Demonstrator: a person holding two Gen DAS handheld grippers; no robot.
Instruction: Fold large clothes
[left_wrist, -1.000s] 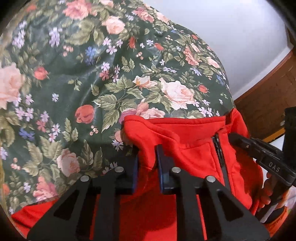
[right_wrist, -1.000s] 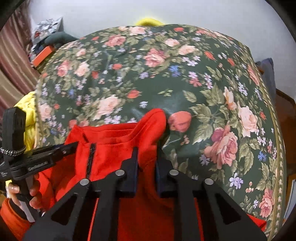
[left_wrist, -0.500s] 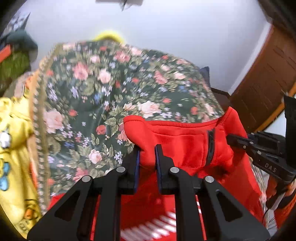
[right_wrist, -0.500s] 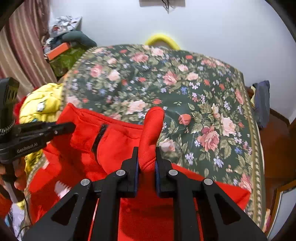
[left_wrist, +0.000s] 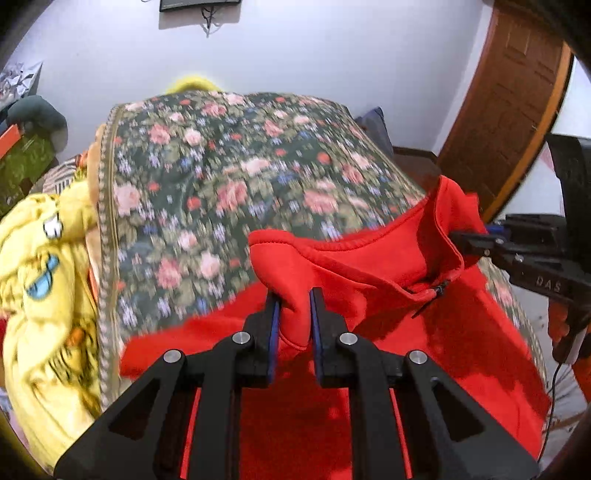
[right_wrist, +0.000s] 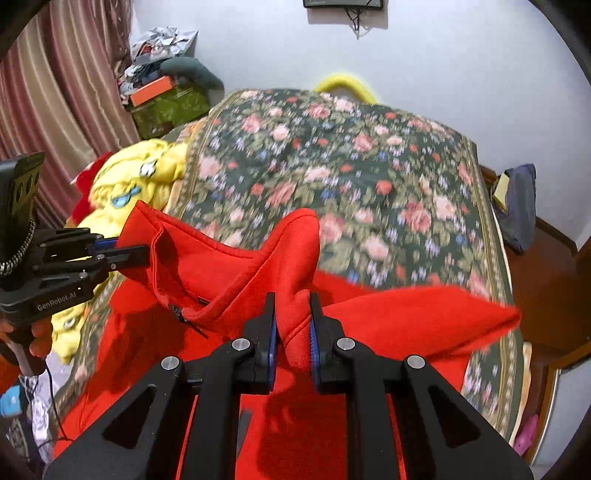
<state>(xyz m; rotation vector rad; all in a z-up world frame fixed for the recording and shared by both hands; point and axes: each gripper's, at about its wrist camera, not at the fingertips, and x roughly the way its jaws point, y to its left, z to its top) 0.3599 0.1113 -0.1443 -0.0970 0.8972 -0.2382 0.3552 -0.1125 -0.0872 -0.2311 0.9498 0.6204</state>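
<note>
A red zip-neck sweatshirt (left_wrist: 388, 288) hangs between my two grippers above the floral bedspread (left_wrist: 229, 184). My left gripper (left_wrist: 293, 306) is shut on one side of its collar. My right gripper (right_wrist: 291, 310) is shut on the other side of the collar. The sweatshirt (right_wrist: 229, 266) sags between them, its zipper (right_wrist: 181, 314) near the middle, its body draping down onto the bed. The right gripper also shows in the left wrist view (left_wrist: 465, 245), and the left gripper in the right wrist view (right_wrist: 129, 251). The lower part of the garment is hidden under the grippers.
A yellow cartoon-print garment (left_wrist: 44, 266) lies off the bed's left side, also in the right wrist view (right_wrist: 129, 181). Boxes and clutter (right_wrist: 162, 96) stand by the curtain. A dark bag (right_wrist: 517, 203) sits right of the bed. A wooden door (left_wrist: 509, 99) is at the right.
Both grippers have risen and pulled back from the bed, lifting the sweatshirt's collar with them. More of the room and the whole bed now show.
</note>
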